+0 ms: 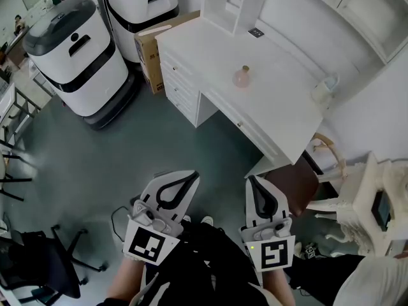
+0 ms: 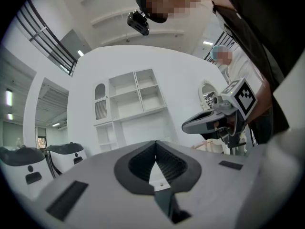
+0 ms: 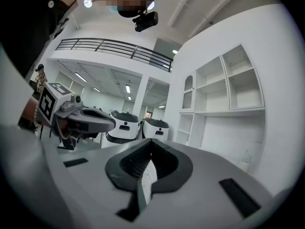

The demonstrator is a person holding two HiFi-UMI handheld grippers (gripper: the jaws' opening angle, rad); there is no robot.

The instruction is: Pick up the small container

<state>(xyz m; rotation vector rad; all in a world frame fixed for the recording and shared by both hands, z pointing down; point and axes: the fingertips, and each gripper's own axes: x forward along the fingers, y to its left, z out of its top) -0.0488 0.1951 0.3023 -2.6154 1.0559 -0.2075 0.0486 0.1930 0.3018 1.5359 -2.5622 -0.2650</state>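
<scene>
Head view: two white machines (image 1: pixel 76 56) at left, cardboard box (image 1: pixel 153 53) beside white worktop (image 1: pixel 274 113); small pink container (image 1: pixel 241 77) upright mid-worktop, untouched. Below, left gripper (image 1: pixel 185 180) and right gripper (image 1: pixel 255 187) over grey floor (image 1: pixel 127 152), well apart from container, both closed tight, empty.

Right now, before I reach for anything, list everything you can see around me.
desk: one, white, centre
small container: one, pink, on the desk
cup: one, pale, desk's right end
shelf unit: one, white, back of the desk
cardboard box: one, brown, left of the desk
machines: two, white and grey, upper left
office chair: one, black, lower left
left hand-held gripper: one, white, shut, empty
right hand-held gripper: one, white, shut, empty
</scene>
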